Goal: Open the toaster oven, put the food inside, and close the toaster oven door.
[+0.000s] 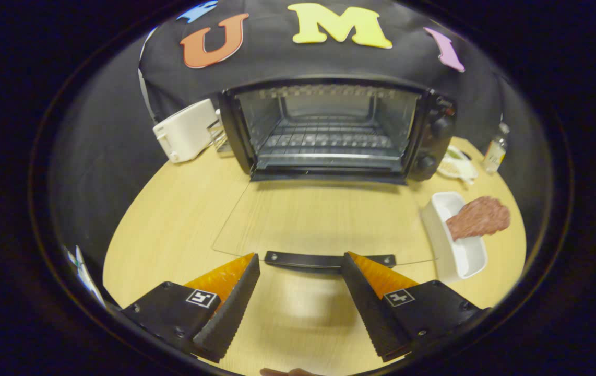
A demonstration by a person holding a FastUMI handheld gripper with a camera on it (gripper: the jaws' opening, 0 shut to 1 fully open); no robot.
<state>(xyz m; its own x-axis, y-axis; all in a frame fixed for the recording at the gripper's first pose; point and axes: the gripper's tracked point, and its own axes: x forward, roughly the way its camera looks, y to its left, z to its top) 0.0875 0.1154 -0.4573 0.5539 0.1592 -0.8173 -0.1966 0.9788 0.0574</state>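
The black toaster oven (436, 138) stands at the back of the round wooden table (173, 219), its cavity and wire rack (326, 137) exposed. Its glass door (324, 222) lies folded flat toward me, and the door's dark handle (324, 259) sits just ahead of my fingertips. My gripper (300, 261) is open, nothing between its fingers, hovering low over the table right behind that handle. To the right of the door, a white rectangular dish (460, 250) holds a reddish-brown piece of meat (478, 218) that overhangs its far rim.
A white pop-up toaster (186, 130) stands left of the oven with a wire rack item beside it. Right of the oven lie a small plate (454, 166) and a clear bottle (495, 151) near the table's edge. A fingertip shows below my fingers.
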